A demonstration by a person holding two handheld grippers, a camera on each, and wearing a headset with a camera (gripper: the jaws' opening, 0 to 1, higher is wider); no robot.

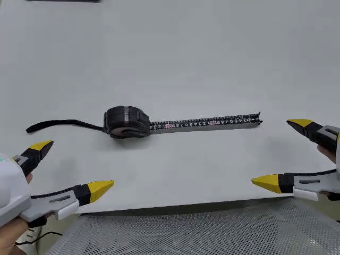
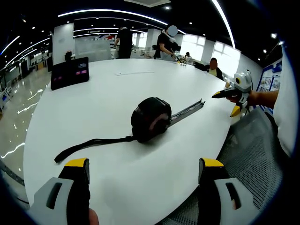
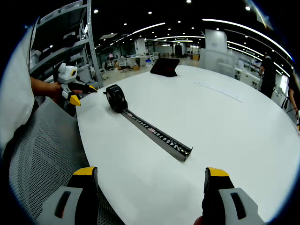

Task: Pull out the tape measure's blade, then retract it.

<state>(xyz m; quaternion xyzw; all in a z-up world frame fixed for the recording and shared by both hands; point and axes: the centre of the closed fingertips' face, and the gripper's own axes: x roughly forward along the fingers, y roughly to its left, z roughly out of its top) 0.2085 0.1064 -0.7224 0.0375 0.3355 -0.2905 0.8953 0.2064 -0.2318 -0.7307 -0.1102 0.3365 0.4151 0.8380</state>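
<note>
Both pairs of jaws stand wide apart and hold nothing. The left gripper hovers over the near-left edge of the table, its yellow tips pointing right and away from the person. Beyond it a black strap trails off to the left from the tape measure, whose dark round case sits left of the table's middle. From the case the blade lies flat and extended to the right, its long axis running left to right, roughly along the near edge, and it ends in the hook. The right gripper hovers near that hook, to its right and nearer the person, touching nothing. The case lies closer to the left gripper and the hook closer to the right. With the blade out, I judge that the retraction is what remains. A grey mesh surface shows below the table's near edge.
</note>
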